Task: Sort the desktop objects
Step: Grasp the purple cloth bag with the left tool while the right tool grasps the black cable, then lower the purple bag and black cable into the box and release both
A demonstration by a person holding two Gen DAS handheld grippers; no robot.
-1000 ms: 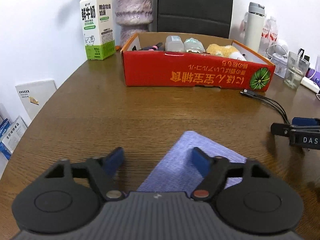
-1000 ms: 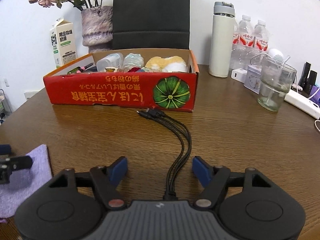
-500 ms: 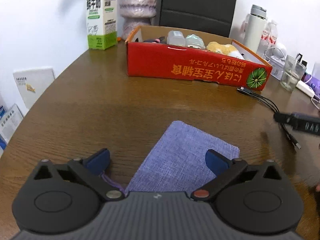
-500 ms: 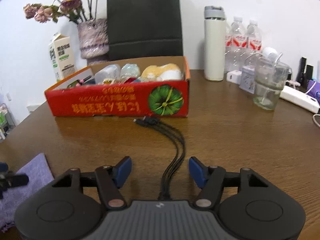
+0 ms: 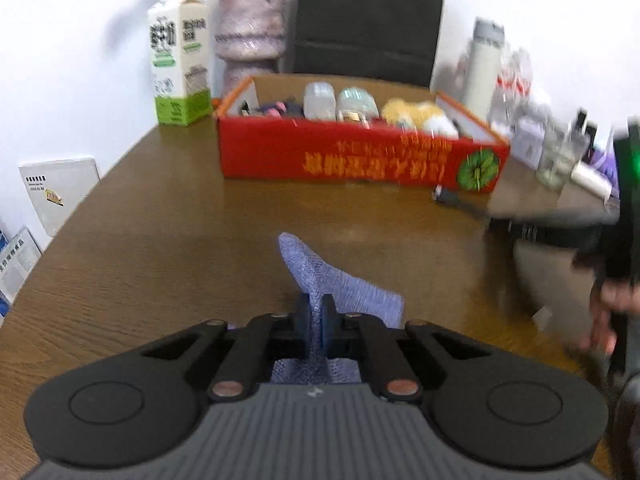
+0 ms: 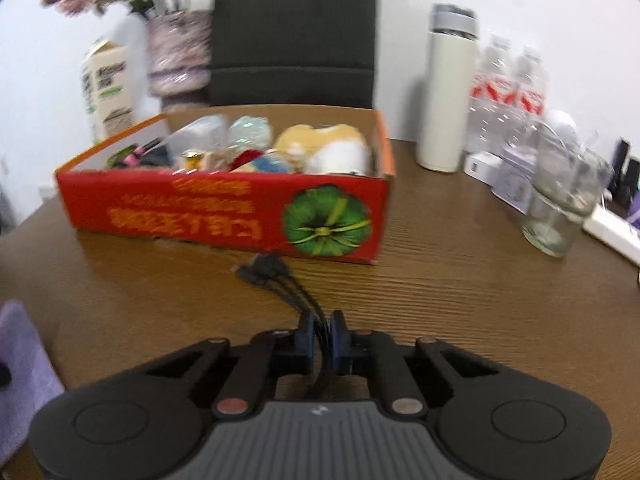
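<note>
Holding both tools closed, I had the left gripper point(image 5: 316, 312) pinched on the purple cloth point(image 5: 344, 280), whose far corner stood up in a fold above the wooden table point(image 5: 160, 248). The right gripper point(image 6: 322, 330) was clamped on the black cable point(image 6: 280, 276), whose plugs lay on the table just before the red box point(image 6: 224, 216). Both pairs of jaws had just closed on these things. The box, already holding bottles and a plush toy, stood further back, near the milk carton point(image 5: 180, 56) and the white flask point(image 6: 446, 92).

To do this step well, I judged that I should lift each thing fully clear of the table before carrying it. The cable's loose plugs could catch on the box wall, so they should pass over the rim with care. The pictures were blurred, so small details were not certain.
</note>
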